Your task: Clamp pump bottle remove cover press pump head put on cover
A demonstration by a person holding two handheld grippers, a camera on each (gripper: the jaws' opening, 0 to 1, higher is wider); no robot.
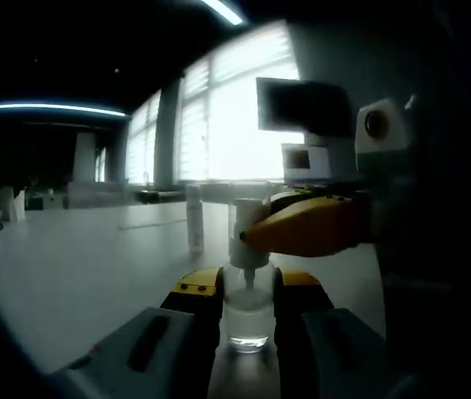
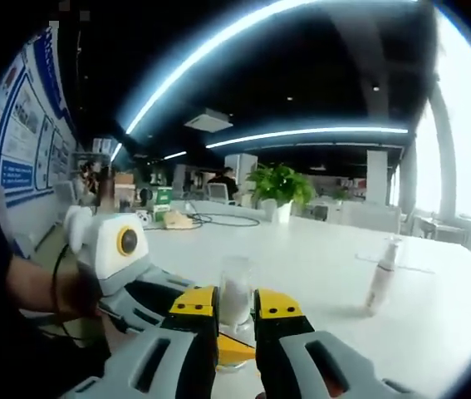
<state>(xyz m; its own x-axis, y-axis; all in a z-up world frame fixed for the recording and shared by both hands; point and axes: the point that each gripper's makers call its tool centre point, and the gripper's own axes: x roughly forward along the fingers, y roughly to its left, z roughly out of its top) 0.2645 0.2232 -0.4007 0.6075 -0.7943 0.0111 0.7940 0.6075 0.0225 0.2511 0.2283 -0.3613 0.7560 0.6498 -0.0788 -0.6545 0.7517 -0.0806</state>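
Clear pump bottle (image 1: 248,312), no legible label

A long white table (image 2: 318,249) runs back toward a leafy green potted plant (image 2: 281,184). Blue-bordered posters (image 2: 23,125) hang on one wall. Bright windows with blinds (image 1: 218,125) and ceiling light strips (image 2: 301,135) glow

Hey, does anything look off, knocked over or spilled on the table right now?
Nothing stands out. The pump bottle stands upright between the left gripper jaws, the right gripper is at its pump head, and a second bottle stands upright on the table.
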